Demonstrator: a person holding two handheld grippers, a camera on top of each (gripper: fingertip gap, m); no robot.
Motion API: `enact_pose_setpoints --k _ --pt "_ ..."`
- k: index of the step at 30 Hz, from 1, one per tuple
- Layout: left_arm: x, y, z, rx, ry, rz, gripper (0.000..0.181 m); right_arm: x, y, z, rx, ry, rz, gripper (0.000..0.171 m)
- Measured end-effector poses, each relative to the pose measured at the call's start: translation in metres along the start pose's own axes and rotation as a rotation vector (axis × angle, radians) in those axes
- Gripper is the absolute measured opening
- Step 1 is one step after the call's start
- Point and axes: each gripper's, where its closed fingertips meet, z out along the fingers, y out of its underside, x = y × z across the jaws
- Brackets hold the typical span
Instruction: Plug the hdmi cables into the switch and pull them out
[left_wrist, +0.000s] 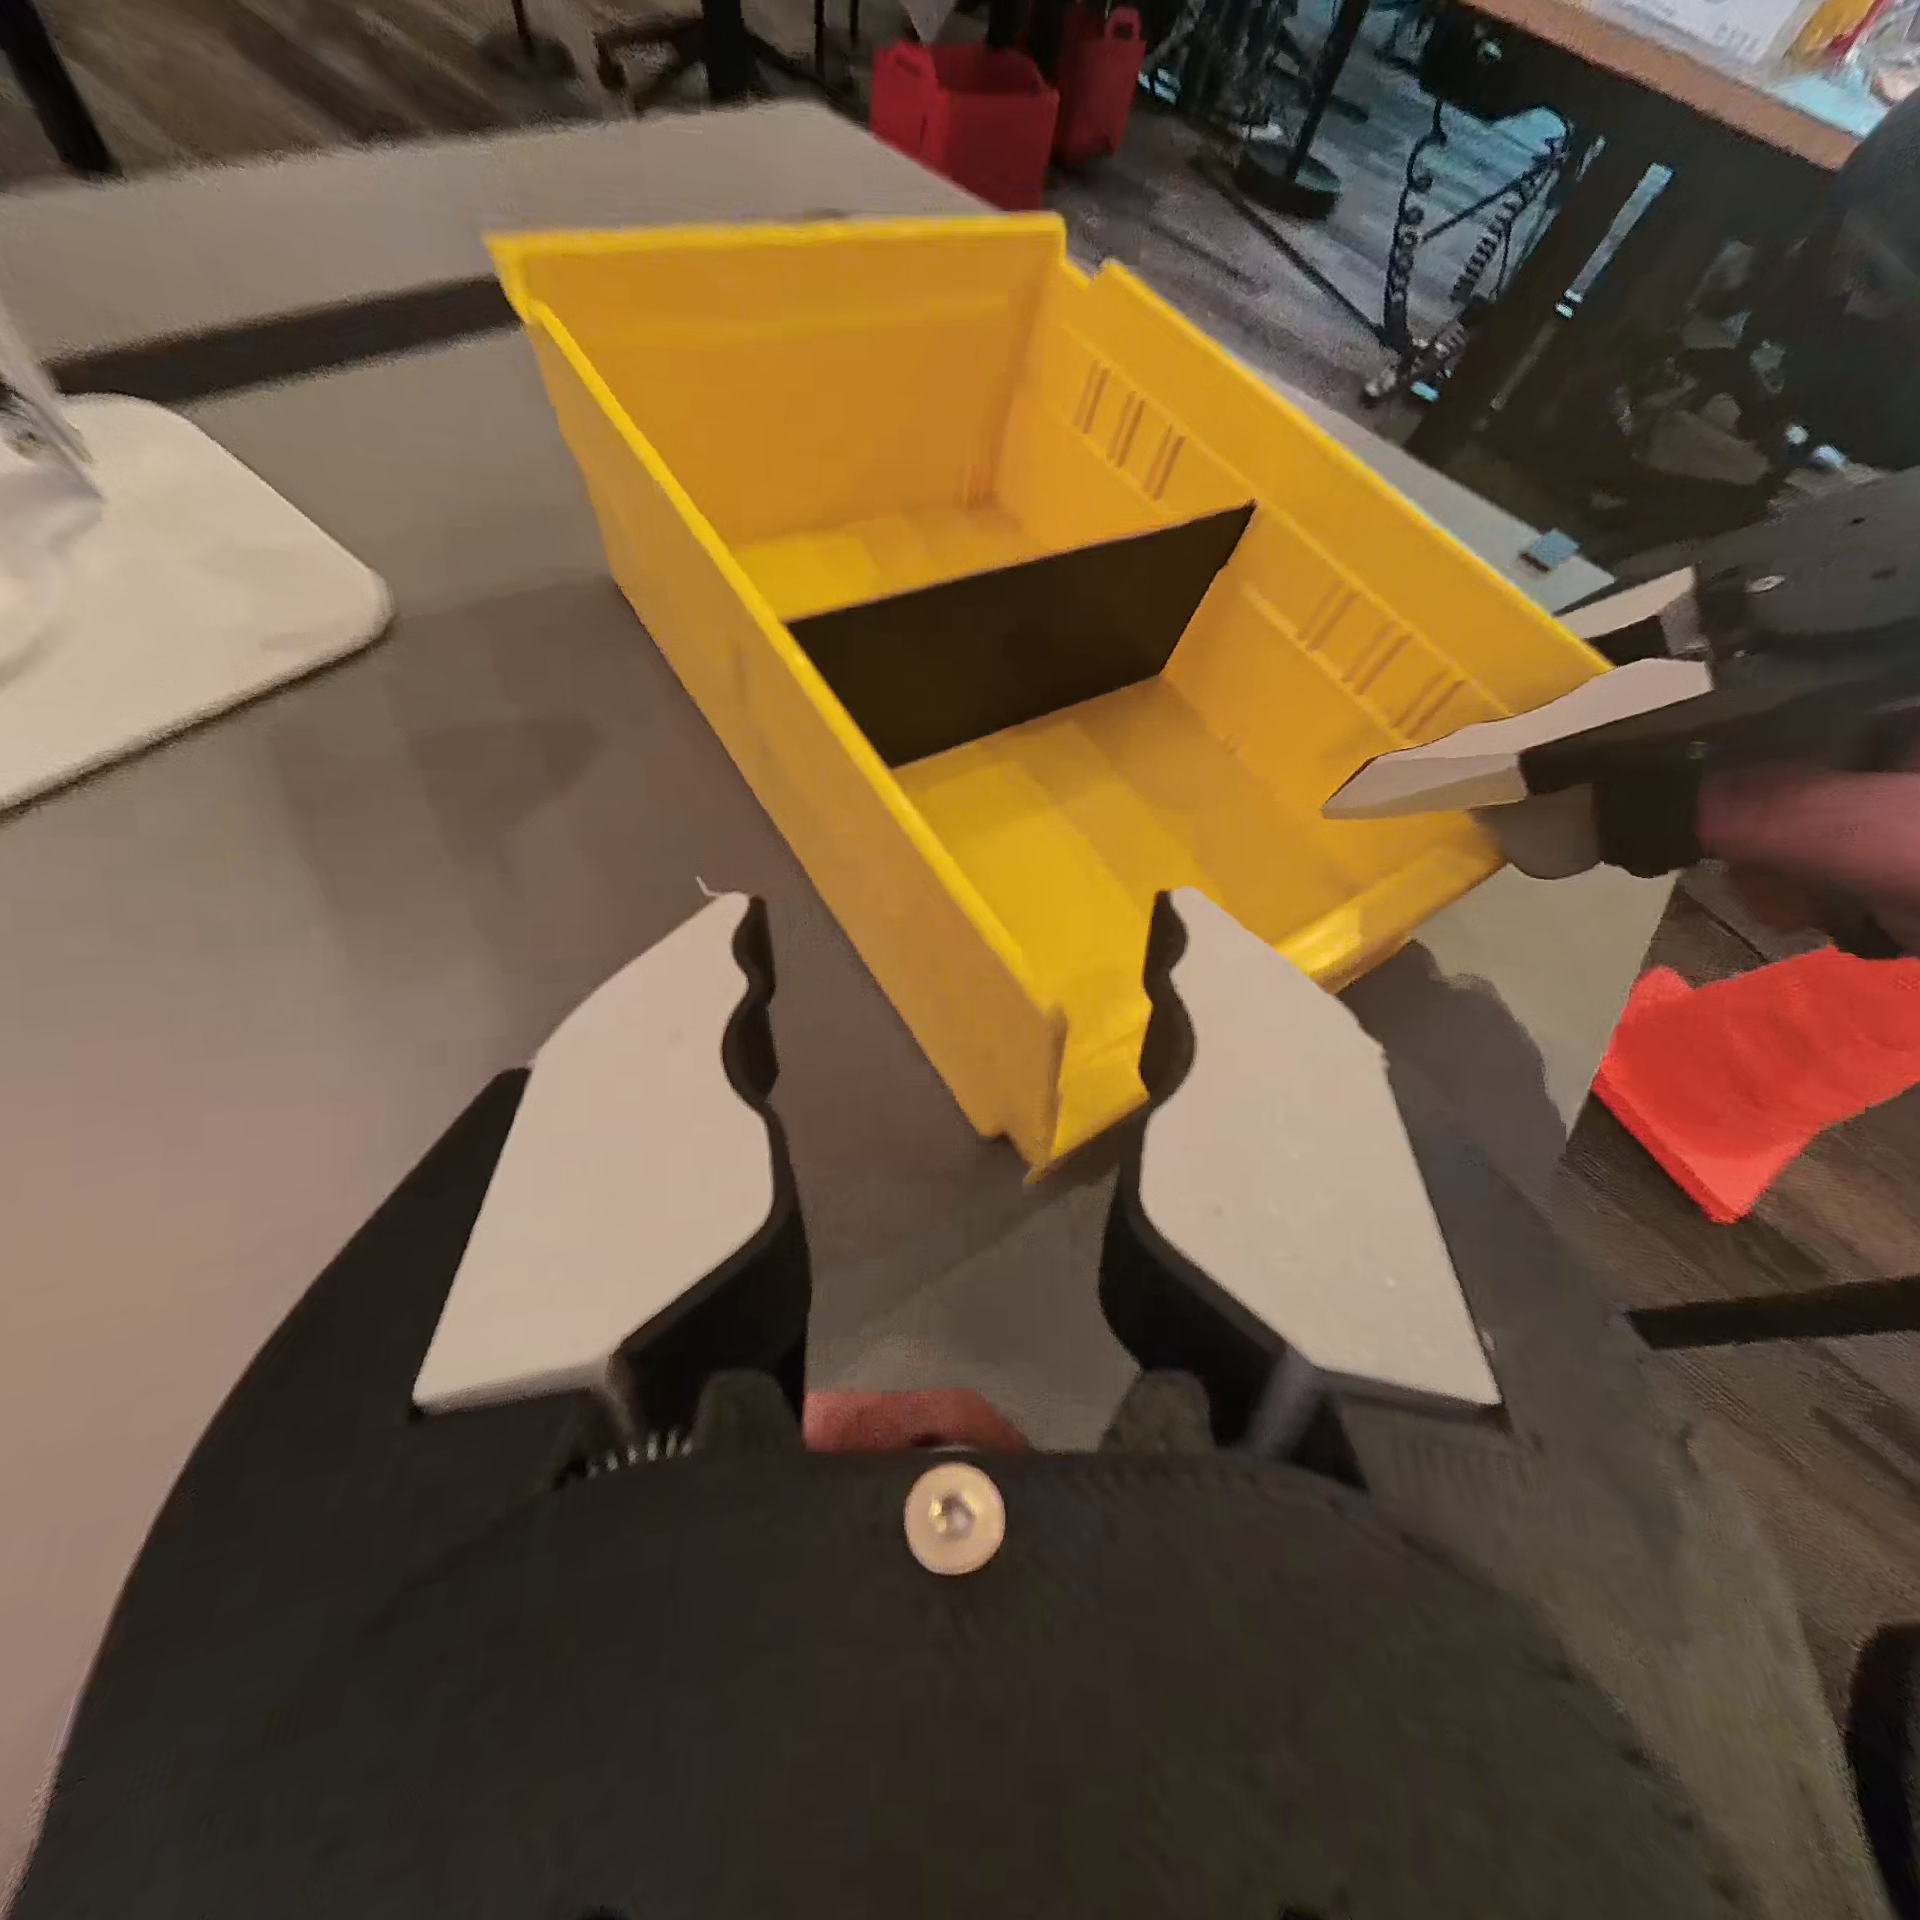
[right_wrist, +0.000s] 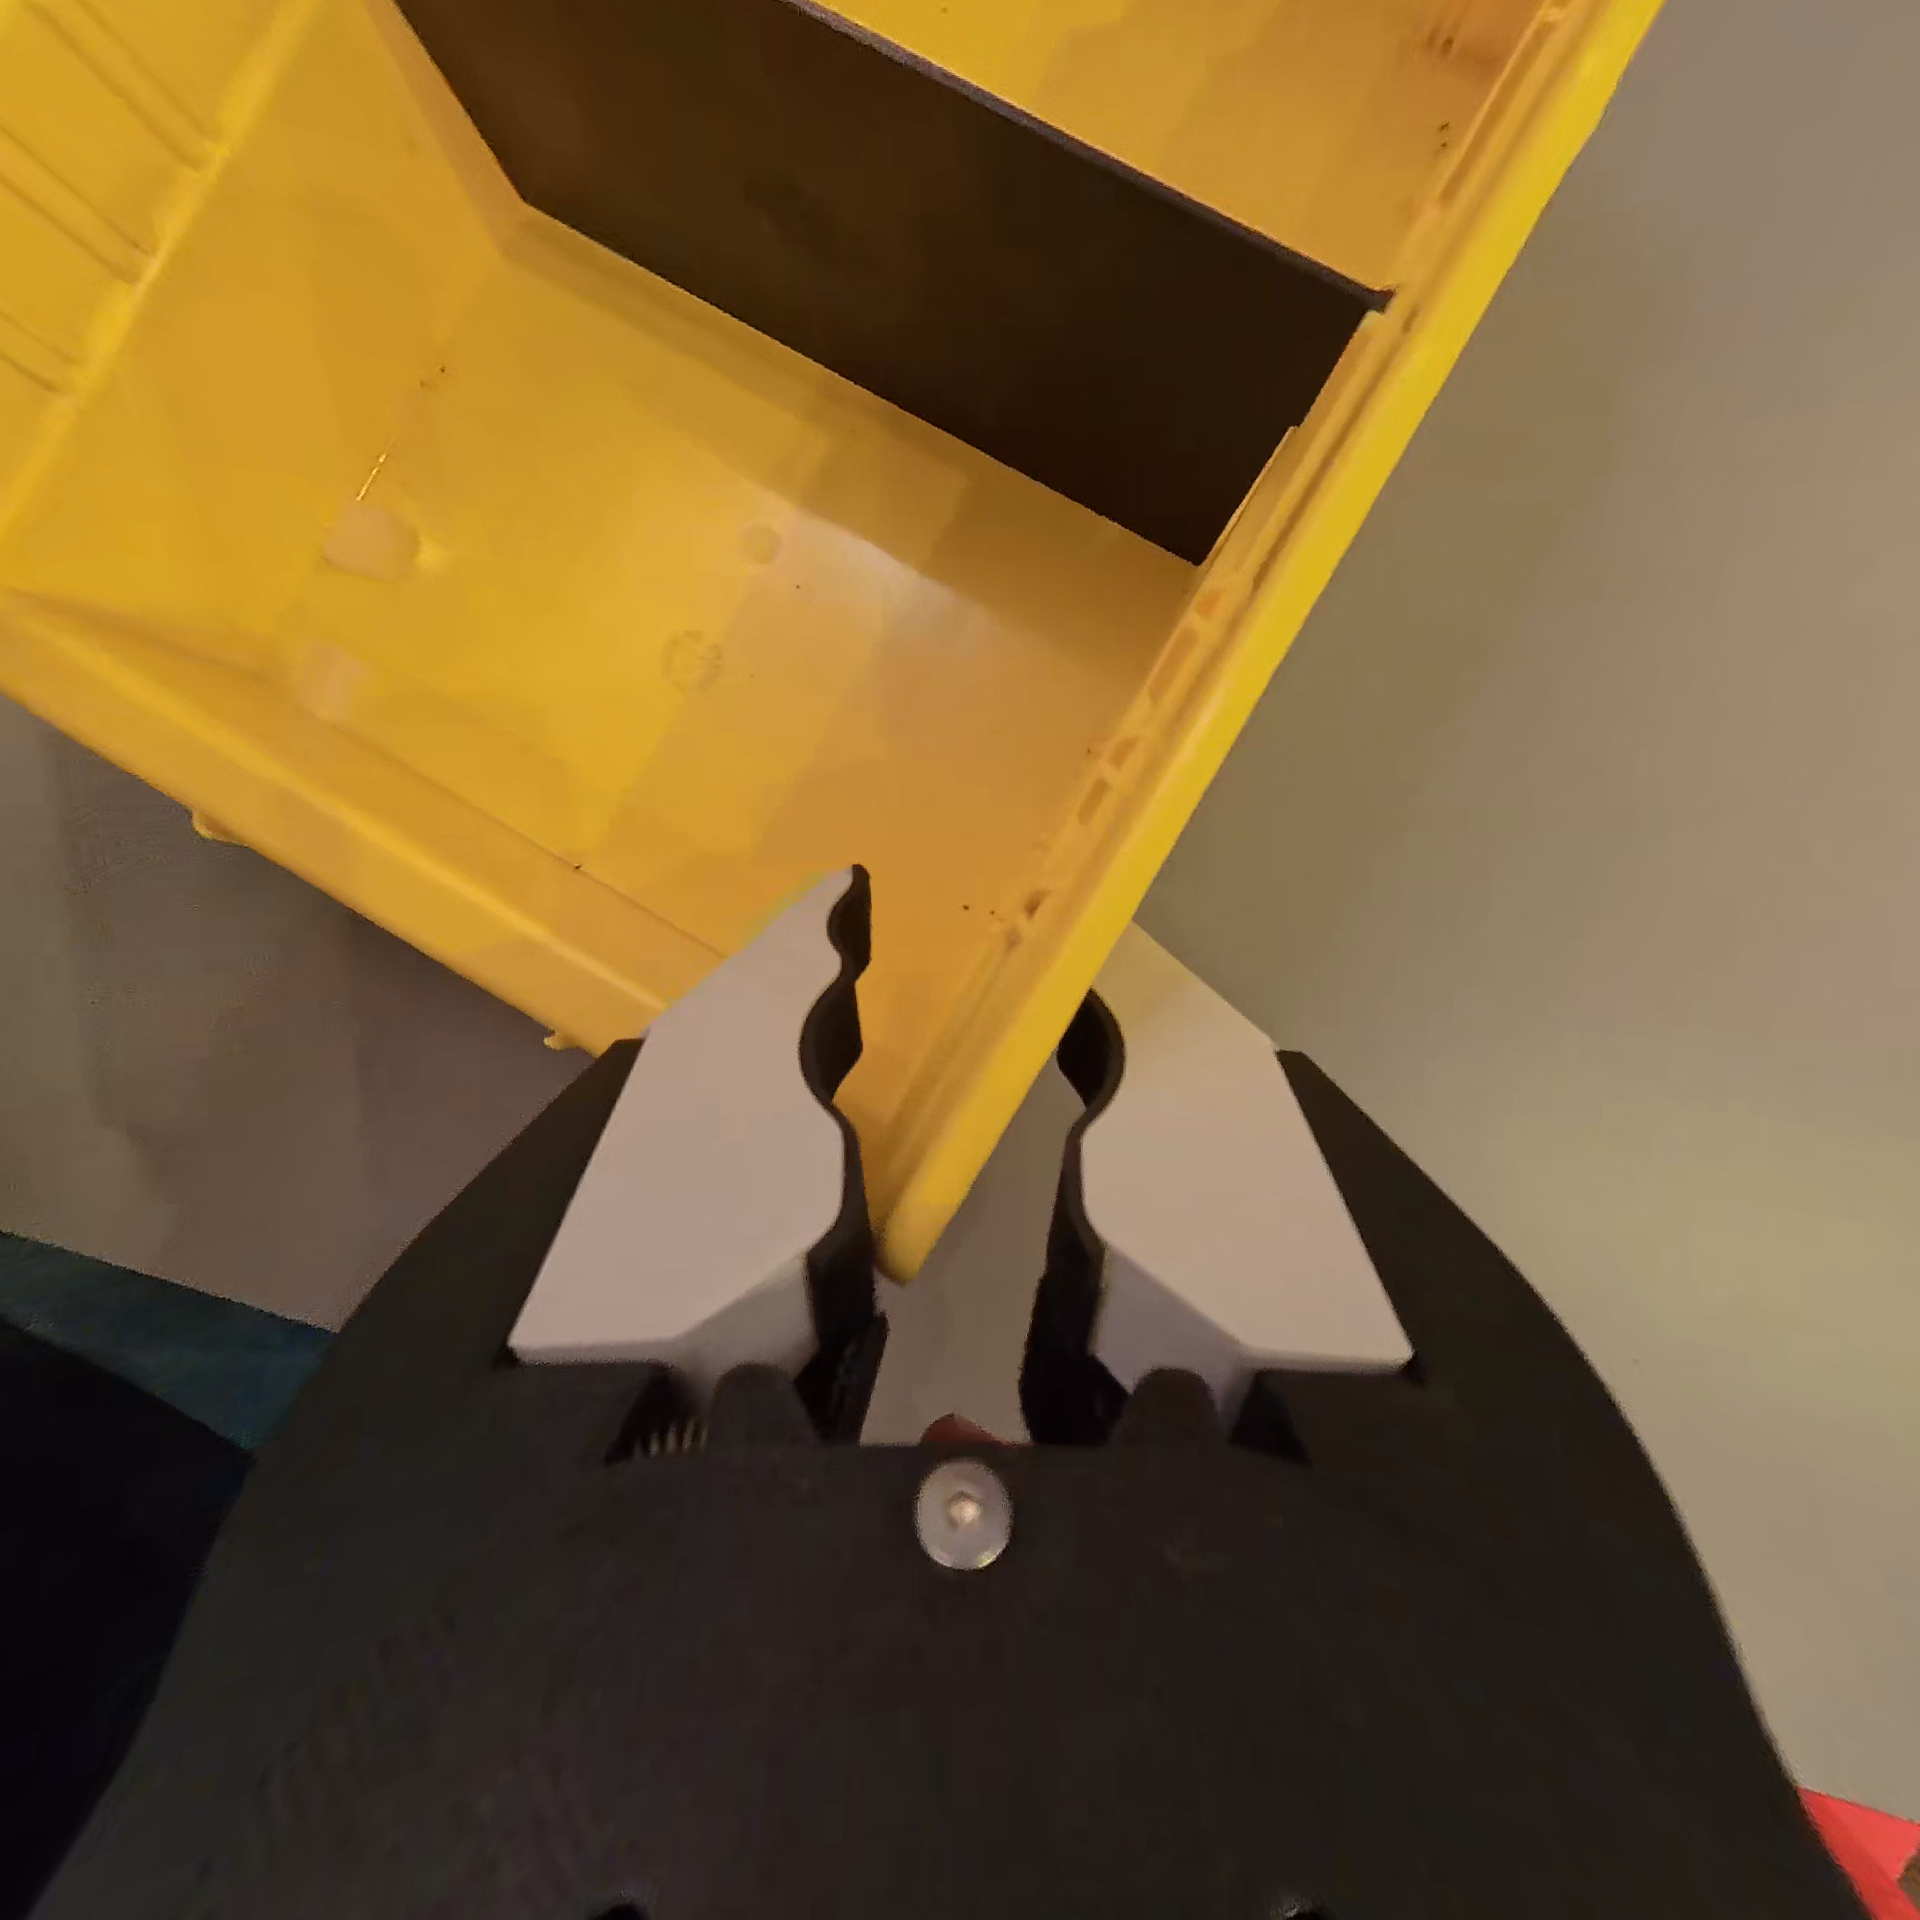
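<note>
No HDMI cable and no switch shows in either view. A yellow plastic bin (left_wrist: 665, 499) with a black divider (left_wrist: 1018, 634) across its middle stands on the grey table (left_wrist: 364, 831); both compartments look empty. My left gripper (left_wrist: 961, 914) is open and empty, its fingers either side of the bin's near corner. My right gripper (left_wrist: 1486, 707) reaches in from the right. In the right wrist view it (right_wrist: 992, 904) is closed onto the bin's side wall (right_wrist: 1299, 582), one finger inside, the other outside.
A white stand base (left_wrist: 156, 582) sits on the table at the left. An orange-red cloth (left_wrist: 1756, 1070) lies beyond the table's right edge. Red containers (left_wrist: 966, 114) and dark furniture legs stand on the floor behind.
</note>
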Motion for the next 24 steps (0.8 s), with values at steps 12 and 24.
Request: enact_pose_setpoints --k 12,24 --pt "-0.27 0.058 -0.35 -0.035 -0.981 0.141 0.078 0.051 -0.006 -0.008 0.091 0.043 0.031 0.003" --pt "-0.37 0.161 -0.392 -0.186 -0.877 -0.269 0.014 0.083 -0.006 -0.01 0.091 0.044 0.062 0.002"
